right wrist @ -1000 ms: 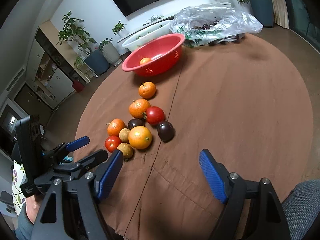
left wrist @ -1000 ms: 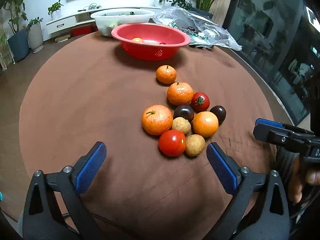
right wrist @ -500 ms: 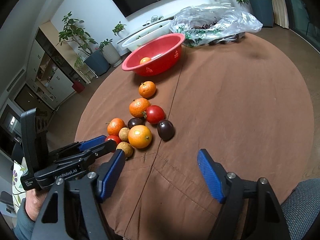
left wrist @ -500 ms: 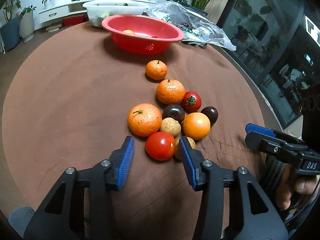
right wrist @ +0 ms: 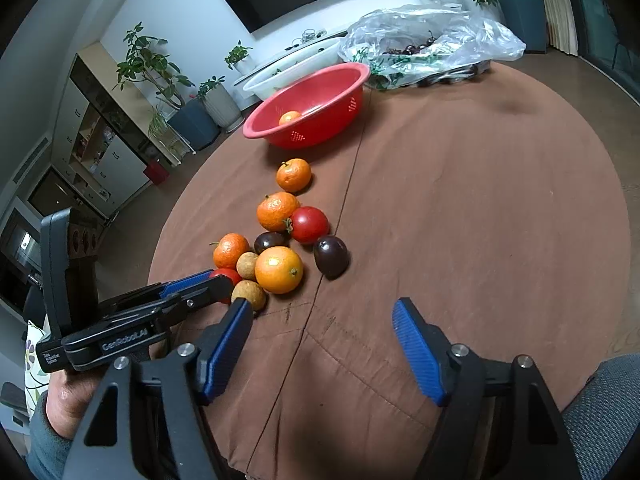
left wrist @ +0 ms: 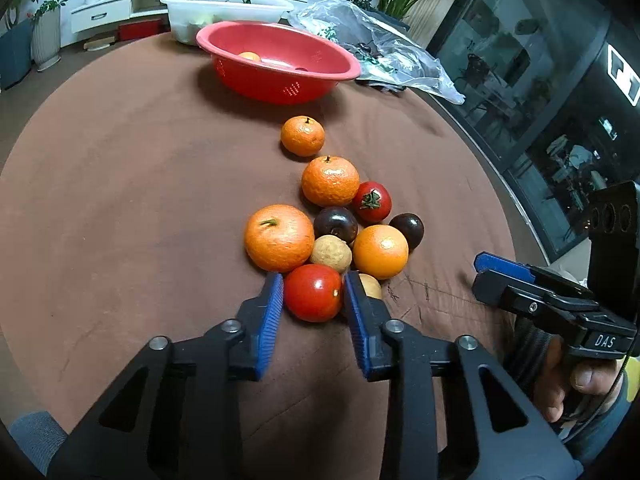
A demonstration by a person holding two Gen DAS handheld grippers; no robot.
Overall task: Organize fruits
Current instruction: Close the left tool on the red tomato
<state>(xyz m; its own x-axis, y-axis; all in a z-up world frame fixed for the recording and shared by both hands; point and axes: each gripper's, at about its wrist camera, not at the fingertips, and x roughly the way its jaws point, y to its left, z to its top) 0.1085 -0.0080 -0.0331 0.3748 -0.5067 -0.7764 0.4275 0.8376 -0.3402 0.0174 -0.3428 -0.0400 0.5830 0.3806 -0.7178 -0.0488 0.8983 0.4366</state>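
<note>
Between the blue pads of my left claw (left wrist: 313, 294) sits a red tomato (left wrist: 313, 293) at the near edge of the fruit pile; the jaws are closing and both pads look pressed against its sides, so I read it as gripped. Just right of that claw's right pad peeks a small tan fruit (left wrist: 370, 285), partly hidden behind it. Beyond the tomato lie a second tan fruit (left wrist: 331, 254), a large mandarin (left wrist: 279, 237) to its left and a smooth orange (left wrist: 380, 251) to its right, all touching or nearly so. Farther back come two dark plums (left wrist: 335, 223) (left wrist: 407, 230), a smaller tomato with a green stem (left wrist: 372, 201), another mandarin (left wrist: 330, 180) and, set a little apart, a lone small mandarin (left wrist: 302, 136). All rest on the brown-clothed round tabletop (left wrist: 120, 200).

My right claw (right wrist: 322, 350) hangs over bare cloth near the table's edge — jaws spread wide, nothing between them — just right of the pile.

At the far side stands a red colander bowl (left wrist: 280, 64) with one orange fruit (right wrist: 289, 117) inside. Behind it are a white tub (left wrist: 224, 8) and a crumpled clear plastic bag (right wrist: 432, 40) with dark fruit showing through. A hand (right wrist: 60, 404) grips the left handle.
</note>
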